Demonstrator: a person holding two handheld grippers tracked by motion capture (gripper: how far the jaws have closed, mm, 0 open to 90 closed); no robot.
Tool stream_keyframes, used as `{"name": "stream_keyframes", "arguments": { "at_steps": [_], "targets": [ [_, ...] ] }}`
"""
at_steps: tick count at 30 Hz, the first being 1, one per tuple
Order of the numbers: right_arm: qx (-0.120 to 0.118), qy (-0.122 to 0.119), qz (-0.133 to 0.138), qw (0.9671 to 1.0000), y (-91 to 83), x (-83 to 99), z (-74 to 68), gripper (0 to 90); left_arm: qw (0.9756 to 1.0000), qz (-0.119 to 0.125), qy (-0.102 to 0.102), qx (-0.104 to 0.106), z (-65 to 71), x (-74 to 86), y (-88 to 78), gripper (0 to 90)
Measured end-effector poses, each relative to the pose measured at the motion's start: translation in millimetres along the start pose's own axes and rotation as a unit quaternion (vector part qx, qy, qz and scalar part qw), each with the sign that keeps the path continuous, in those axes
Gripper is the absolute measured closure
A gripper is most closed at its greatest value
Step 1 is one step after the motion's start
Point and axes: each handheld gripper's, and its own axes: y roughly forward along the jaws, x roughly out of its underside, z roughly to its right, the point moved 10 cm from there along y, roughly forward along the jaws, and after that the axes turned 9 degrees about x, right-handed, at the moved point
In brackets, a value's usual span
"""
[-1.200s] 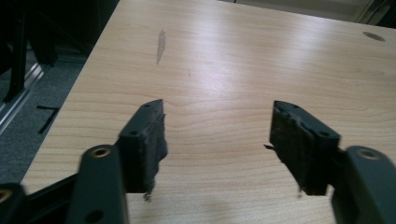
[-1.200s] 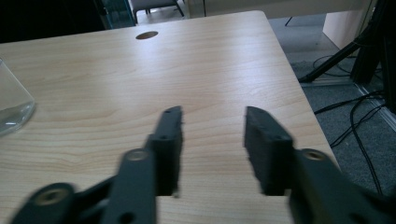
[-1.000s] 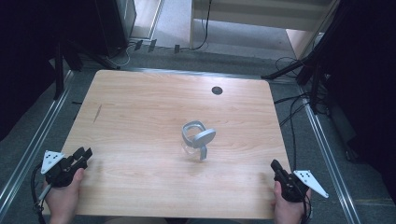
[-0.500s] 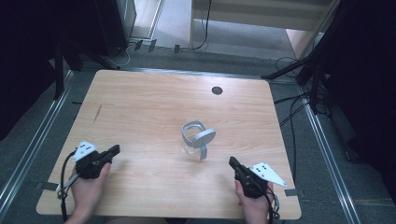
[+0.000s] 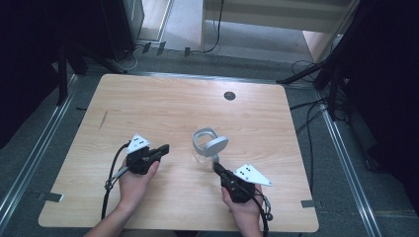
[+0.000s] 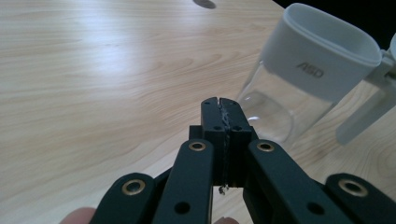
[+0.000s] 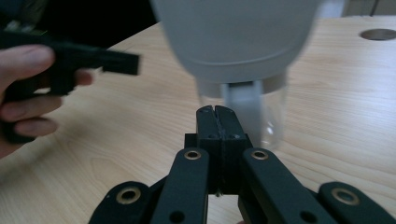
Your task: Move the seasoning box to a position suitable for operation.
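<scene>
A clear glass jar [image 5: 203, 149] with a grey collar and a flipped-open grey lid [image 5: 216, 145] stands near the table's middle. In the left gripper view the jar [image 6: 299, 88] rises just right of my left gripper [image 6: 220, 101], whose jaws are pressed together with nothing in them. From above, the left gripper [image 5: 163, 148] points at the jar from the left. My right gripper [image 5: 216, 168] sits just below the jar, shut and empty. In the right gripper view its tips [image 7: 215, 111] are close under the lid [image 7: 238, 32] and its hinge strap.
The wooden table [image 5: 148, 108] has a round cable hole [image 5: 229, 95] at the back. Metal rails run along both sides. Cables and dark stands lie on the floor at the right and behind.
Both hands have moved in from the table's front corners toward the jar. The jar has stayed in place.
</scene>
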Motion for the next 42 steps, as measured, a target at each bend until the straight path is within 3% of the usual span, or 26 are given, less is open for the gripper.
{"name": "stream_keyframes", "arguments": {
  "at_steps": [1,4,7,13,16,21,22,23,24,27,29,30,32,35,37,40,42],
  "targets": [
    [-0.003,-0.015,-0.009,0.9998,5.6,2.9,-6.7,90.0,1.0000,0.000,0.005,0.005,5.2,-5.9,9.8,90.0],
    [-0.006,-0.017,-0.027,0.9995,16.2,9.1,-7.5,90.0,0.9999,0.000,0.008,0.014,11.3,-12.7,21.2,90.0],
    [0.003,-0.013,-0.031,0.9994,22.3,11.8,0.4,90.0,0.9995,-0.004,0.013,0.028,17.4,-19.3,35.3,90.0],
    [0.014,-0.002,-0.026,0.9996,24.5,8.2,14.5,90.0,0.9993,-0.004,0.001,0.037,15.8,-23.0,41.6,90.0],
    [0.026,0.004,-0.021,0.9994,28.8,0.4,31.6,90.0,0.9990,-0.006,0.003,0.044,18.1,-22.5,42.9,90.0],
    [0.053,-0.005,0.000,0.9986,39.9,-13.3,59.0,90.0,0.9983,-0.010,0.005,0.057,23.9,-20.1,45.3,90.0],
    [0.053,-0.005,0.000,0.9986,39.9,-13.3,59.0,90.0,0.9983,-0.010,0.005,0.057,23.9,-20.1,45.3,90.0],
    [0.069,-0.005,0.003,0.9976,48.1,-19.4,71.6,90.0,0.9981,-0.010,0.004,0.061,27.6,-19.8,46.2,90.0],
    [0.073,-0.005,0.001,0.9973,51.4,-21.6,75.3,90.0,0.9981,-0.010,0.004,0.061,27.6,-19.8,46.2,90.0],
    [0.083,-0.014,0.001,0.9964,64.9,-32.6,86.6,90.0,0.9990,-0.005,0.003,0.044,29.0,-22.3,48.3,89.9],
    [0.101,-0.006,0.002,0.9948,69.9,-37.1,94.7,90.0,0.9996,0.000,-0.001,0.028,22.9,-26.3,50.6,89.4],
    [0.101,-0.006,0.002,0.9948,69.9,-37.1,94.7,90.0,0.9996,0.000,-0.001,0.028,22.9,-26.3,50.6,89.4],
    [0.123,0.011,0.014,0.9922,62.2,-38.2,93.5,90.0,0.9998,0.003,-0.006,0.019,15.1,-33.0,55.1,89.6],
    [0.128,0.015,0.016,0.9915,55.8,-34.7,85.6,90.0,0.9996,-0.002,0.002,0.030,13.2,-40.4,68.0,88.6],
    [0.130,0.023,0.009,0.9912,51.5,-24.8,67.1,90.0,0.9997,-0.006,0.019,0.014,6.6,-47.3,82.3,88.5],
    [0.147,0.027,-0.002,0.9887,52.8,-19.4,62.4,90.0,0.9998,0.000,0.012,0.018,2.4,-50.9,87.6,88.2],
    [0.171,0.043,-0.008,0.9843,57.6,-16.2,63.8,90.0,0.9993,0.000,0.012,0.034,0.7,-53.2,93.3,88.8]
  ]
}}
